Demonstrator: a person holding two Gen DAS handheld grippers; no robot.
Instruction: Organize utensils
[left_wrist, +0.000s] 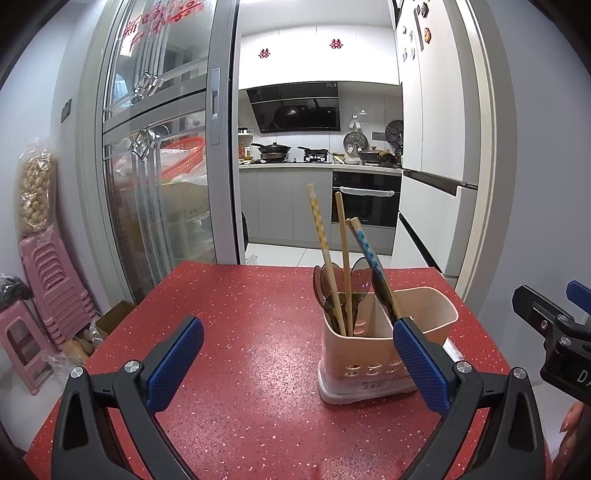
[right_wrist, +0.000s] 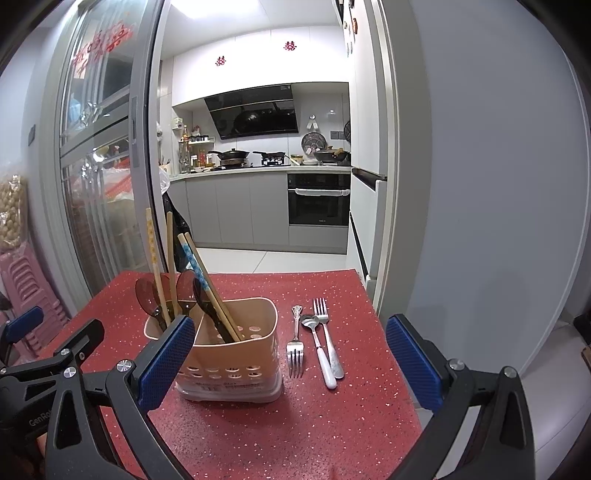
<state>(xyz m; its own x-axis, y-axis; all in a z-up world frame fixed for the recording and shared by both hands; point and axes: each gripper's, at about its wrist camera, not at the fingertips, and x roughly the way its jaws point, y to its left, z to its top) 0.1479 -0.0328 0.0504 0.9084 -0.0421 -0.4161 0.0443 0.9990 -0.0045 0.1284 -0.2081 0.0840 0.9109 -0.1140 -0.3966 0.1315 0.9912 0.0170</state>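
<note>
A red speckled tabletop (right_wrist: 332, 424) stands before an open sliding glass door (left_wrist: 159, 166) with red paper cutouts on its pane. Beyond lies a white-lit kitchen: grey cabinets (right_wrist: 236, 206), a black range hood (right_wrist: 255, 114), pans on the stove (left_wrist: 275, 149), a built-in oven (right_wrist: 319, 201). A white fridge (left_wrist: 432, 110) flanks the doorway. Pink stools (left_wrist: 48, 273) are stacked by the pale wall.

So the utensil caddy (right_wrist: 232, 347) sits on the surface (right_wrist: 258, 424), chopsticks (right_wrist: 207, 280) and spoons (right_wrist: 186, 286) standing in its left compartment. Two forks (right_wrist: 295, 343) and a spoon (right_wrist: 317, 343) lie just right of it.
</note>
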